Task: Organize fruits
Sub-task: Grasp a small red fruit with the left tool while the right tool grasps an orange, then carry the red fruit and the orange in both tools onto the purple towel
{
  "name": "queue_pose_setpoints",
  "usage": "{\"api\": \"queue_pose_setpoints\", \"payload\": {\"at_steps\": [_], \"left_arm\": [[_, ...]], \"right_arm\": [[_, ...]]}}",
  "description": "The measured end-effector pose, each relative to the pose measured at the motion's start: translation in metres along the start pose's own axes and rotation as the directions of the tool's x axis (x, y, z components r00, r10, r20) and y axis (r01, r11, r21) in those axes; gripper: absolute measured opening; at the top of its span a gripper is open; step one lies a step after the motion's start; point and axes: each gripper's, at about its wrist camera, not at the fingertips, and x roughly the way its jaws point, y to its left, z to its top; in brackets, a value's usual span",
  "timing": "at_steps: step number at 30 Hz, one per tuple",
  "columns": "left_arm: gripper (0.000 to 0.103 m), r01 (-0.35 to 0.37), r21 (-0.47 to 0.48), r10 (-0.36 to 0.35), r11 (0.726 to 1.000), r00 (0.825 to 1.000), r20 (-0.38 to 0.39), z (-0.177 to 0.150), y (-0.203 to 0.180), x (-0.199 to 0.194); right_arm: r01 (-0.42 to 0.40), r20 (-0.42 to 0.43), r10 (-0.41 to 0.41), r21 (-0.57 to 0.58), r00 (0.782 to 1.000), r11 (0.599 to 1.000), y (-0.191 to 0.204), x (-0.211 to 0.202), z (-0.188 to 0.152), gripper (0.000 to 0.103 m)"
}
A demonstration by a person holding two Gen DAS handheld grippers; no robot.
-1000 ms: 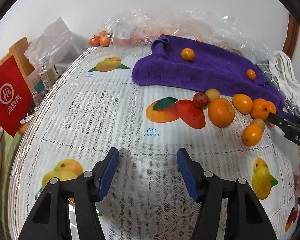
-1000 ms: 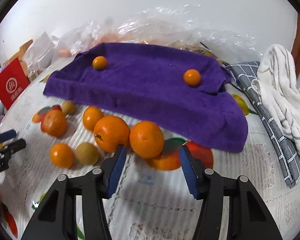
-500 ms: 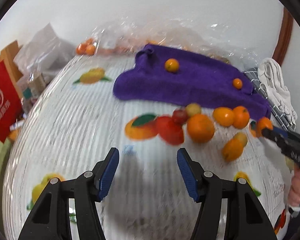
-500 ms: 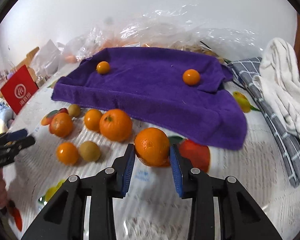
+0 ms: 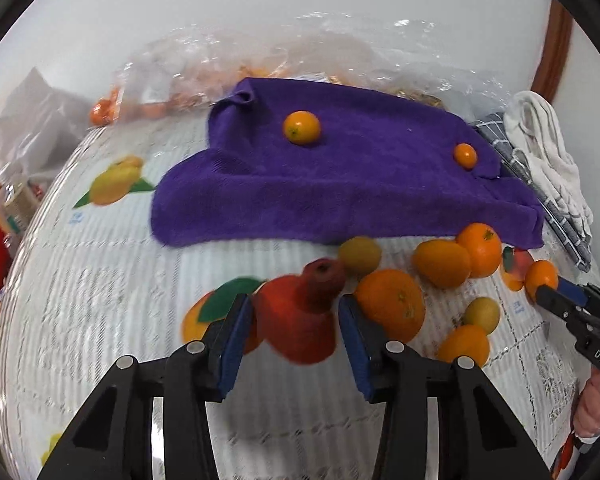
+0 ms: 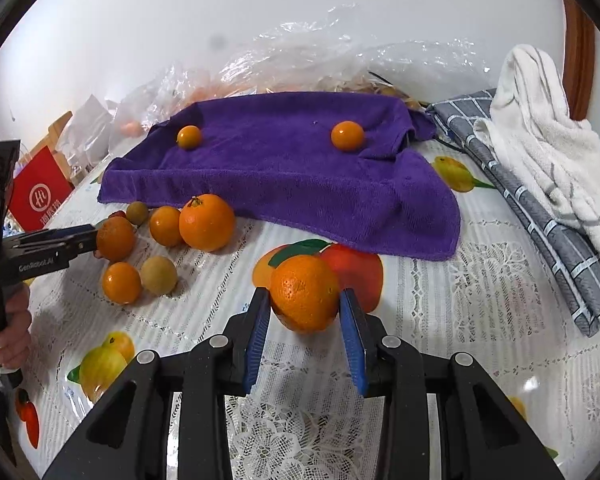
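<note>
Jaws of the right gripper clench an orange — the left gripper, closing, has a small red fruit just ahead, untouched.

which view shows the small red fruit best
The left wrist view: the small red fruit sits close up between the closing left claw pads, slightly blurred. The right wrist view shows only a red sliver behind the oranges.
</note>
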Motion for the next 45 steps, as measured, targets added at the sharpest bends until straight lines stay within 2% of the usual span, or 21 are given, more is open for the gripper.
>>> {"api": "queue_pose_setpoints", "payload": {"at_steps": [9, 10, 13, 17, 23, 27, 32, 38, 45], "left_arm": [[0.041, 0.021, 0.001, -0.021, 1.0, 0.999, 0.031, 0.005, -0.006, 0.007], [0.033, 0.032, 0.002, -0.032, 0.999, 0.999, 0.031, 0.005, -0.005, 0.008], [0.023, 0.024, 0.007, -0.025, 1.0, 0.999, 0.032, 0.006, -0.007, 0.009], [0.023, 0.038, -0.002, -0.038, 0.999, 0.998, 0.044, 0.006, -0.005, 0.007], [0.023, 0.073, -0.075, -0.062, 0.994, 0.989, 0.137, 0.005, 0.008, -0.01], [0.023, 0.092, -0.095, -0.075, 0.991, 0.984, 0.161, 0.006, 0.011, -0.013], [0.023, 0.109, -0.116, -0.084, 0.987, 0.975, 0.205, 0.007, 0.015, -0.02], [0.023, 0.114, -0.129, -0.08, 0.985, 0.966, 0.246, 0.007, 0.018, -0.028], [0.023, 0.121, -0.145, -0.077, 0.982, 0.957, 0.28, 0.007, 0.023, -0.035]], "right_arm": [[0.002, -0.026, -0.002, -0.025, 1.0, 1.0, 0.006, 0.008, 0.0, 0.039], [0.003, -0.026, -0.003, -0.028, 1.0, 1.0, 0.007, 0.009, 0.0, 0.039], [-0.009, -0.032, 0.008, -0.025, 0.999, 1.0, 0.006, 0.01, 0.001, 0.039], [-0.007, -0.014, 0.006, -0.022, 1.0, 1.0, 0.005, 0.006, 0.0, 0.038], [0.003, 0.004, -0.003, -0.001, 1.0, 1.0, 0.002, 0.003, -0.001, 0.038], [-0.032, -0.008, 0.032, -0.002, 0.999, 0.999, 0.002, 0.003, -0.001, 0.038], [-0.099, -0.012, 0.1, 0.074, 0.995, 0.992, -0.013, 0.002, -0.001, 0.038], [-0.127, -0.007, 0.13, 0.156, 0.992, 0.98, -0.027, 0.002, -0.002, 0.038], [-0.13, 0.006, 0.131, 0.172, 0.991, 0.976, -0.03, 0.001, -0.002, 0.038]]}}
